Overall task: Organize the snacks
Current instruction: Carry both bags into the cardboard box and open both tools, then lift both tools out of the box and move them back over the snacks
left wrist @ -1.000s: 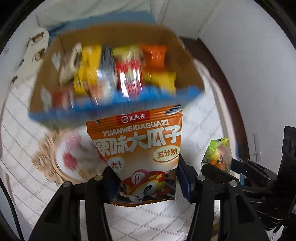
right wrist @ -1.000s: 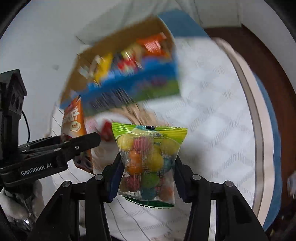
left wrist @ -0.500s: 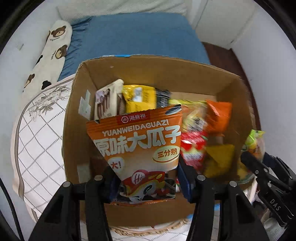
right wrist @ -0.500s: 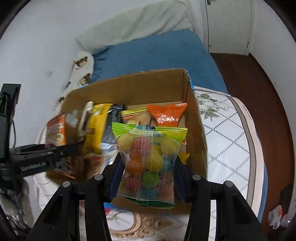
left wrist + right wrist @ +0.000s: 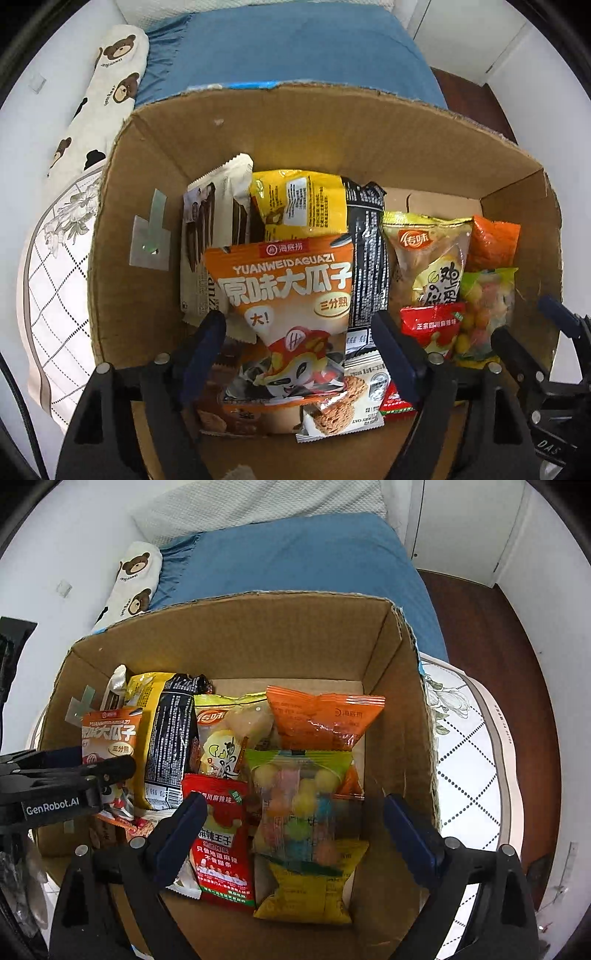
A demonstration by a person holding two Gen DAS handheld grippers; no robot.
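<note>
A cardboard box [image 5: 122, 206] [image 5: 402, 686] holds several snack packets. Over its left part my left gripper [image 5: 299, 343] points down with its jaws opening. The orange sunflower-seed bag [image 5: 288, 295] [image 5: 110, 734] lies between them on other packets, and the pads stand clear of it. Over the box's right part my right gripper [image 5: 295, 830] has its jaws opening wide. The clear bag of coloured candy balls [image 5: 299, 801] [image 5: 484, 306] sits blurred between them, free of the pads, on a yellow packet [image 5: 306, 890] and an orange one [image 5: 325, 716].
Behind the box are a bed with a blue cover [image 5: 295, 554] and a bear-print pillow [image 5: 107, 92]. The box stands on a white quilted cloth [image 5: 469, 760] with a flower print. Brown wooden floor [image 5: 498, 627] lies at the right, with white walls around.
Both grippers came in over the box and sank toward it. Both sets of jaws went from shut on their bags to apart, and the two bags now rest among the packets.
</note>
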